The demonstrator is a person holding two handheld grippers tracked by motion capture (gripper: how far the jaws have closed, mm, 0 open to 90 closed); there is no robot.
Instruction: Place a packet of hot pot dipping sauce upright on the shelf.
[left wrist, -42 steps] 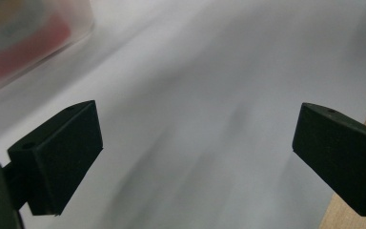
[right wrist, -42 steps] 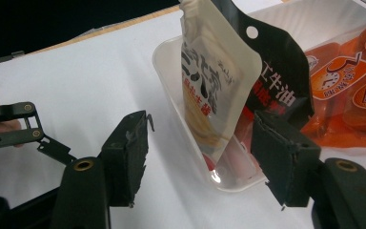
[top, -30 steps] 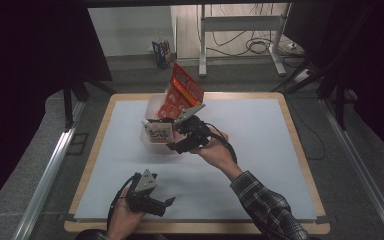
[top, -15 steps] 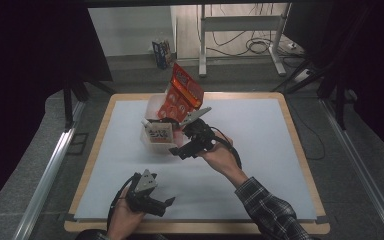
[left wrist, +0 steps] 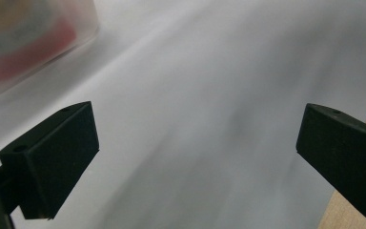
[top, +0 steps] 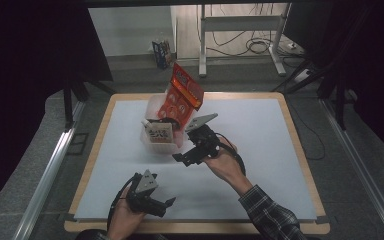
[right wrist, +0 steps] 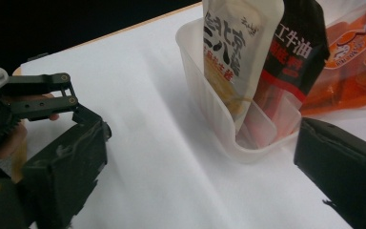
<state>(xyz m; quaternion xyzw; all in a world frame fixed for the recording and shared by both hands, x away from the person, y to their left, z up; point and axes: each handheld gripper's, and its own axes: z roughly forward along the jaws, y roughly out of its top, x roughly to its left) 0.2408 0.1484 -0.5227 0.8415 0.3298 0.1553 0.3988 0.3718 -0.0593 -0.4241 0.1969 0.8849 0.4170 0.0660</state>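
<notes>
Left gripper [top: 167,204]: near edge of the table, left of centre, held low over the white mat [top: 260,165]; jaws spread wide with only bare mat between them in the left gripper view, gripping nothing.
Clear plastic bin [top: 152,144]: stands on the mat at the far left-centre, well beyond the left gripper and just left of the right gripper.
White pouch [right wrist: 236,52]: upright in the near end of the bin, leaning on its wall, dark printed characters on the front.
Black pouch [right wrist: 295,47]: upright directly behind the white pouch, also inside the bin.
Orange snack bag [top: 182,95]: tall, tilted, standing at the far end of the bin and rising well above its rim.
Right gripper [top: 185,157]: mid-table, just right of the bin, jaws wide apart and empty, the bin's near corner between them in the right gripper view, not touching.
Table [top: 300,130]: wooden rim shows around the mat.
</notes>
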